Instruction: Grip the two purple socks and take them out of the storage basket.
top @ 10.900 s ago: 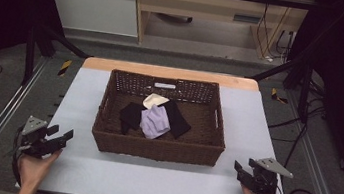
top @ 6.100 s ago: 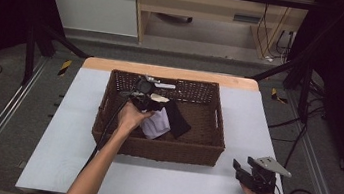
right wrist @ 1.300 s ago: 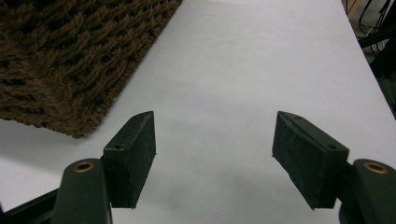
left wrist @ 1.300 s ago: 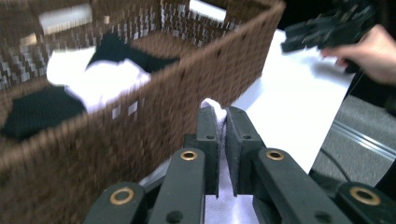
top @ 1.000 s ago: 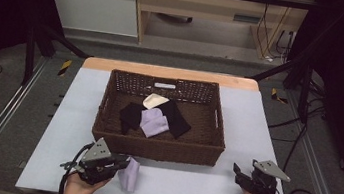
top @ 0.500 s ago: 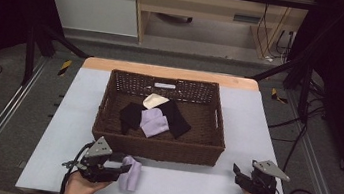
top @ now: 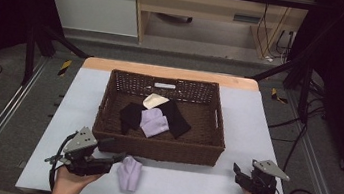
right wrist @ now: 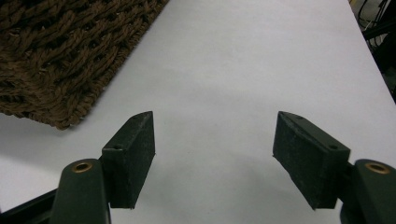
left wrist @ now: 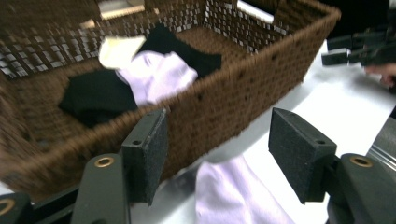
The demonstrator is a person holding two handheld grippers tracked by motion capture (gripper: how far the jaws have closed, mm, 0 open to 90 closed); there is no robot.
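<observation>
A lavender sock [top: 128, 173] lies on the white table just in front of the brown wicker basket [top: 158, 150]. My left gripper [top: 112, 150] is open right beside the sock's left side. In the left gripper view the sock [left wrist: 233, 196] lies low between the wide-apart jaws of that gripper [left wrist: 219, 158], with the basket wall [left wrist: 261, 79] behind. Inside the basket are a second lavender sock [top: 154, 122], black cloths [top: 132, 116] and a cream piece [top: 155, 101]. My right gripper [top: 239, 172] rests open at the table's front right, holding nothing [right wrist: 215, 154].
The basket's near right corner [right wrist: 60, 56] sits left of the right gripper. Bare white table [top: 183, 184] stretches between the two grippers. The right gripper [left wrist: 355, 49] shows far off in the left gripper view. Metal frame rails run along both table sides.
My left gripper has let go of the lavender sock on the table before the basket and drawn back slightly to the left. The right gripper has stayed put.
</observation>
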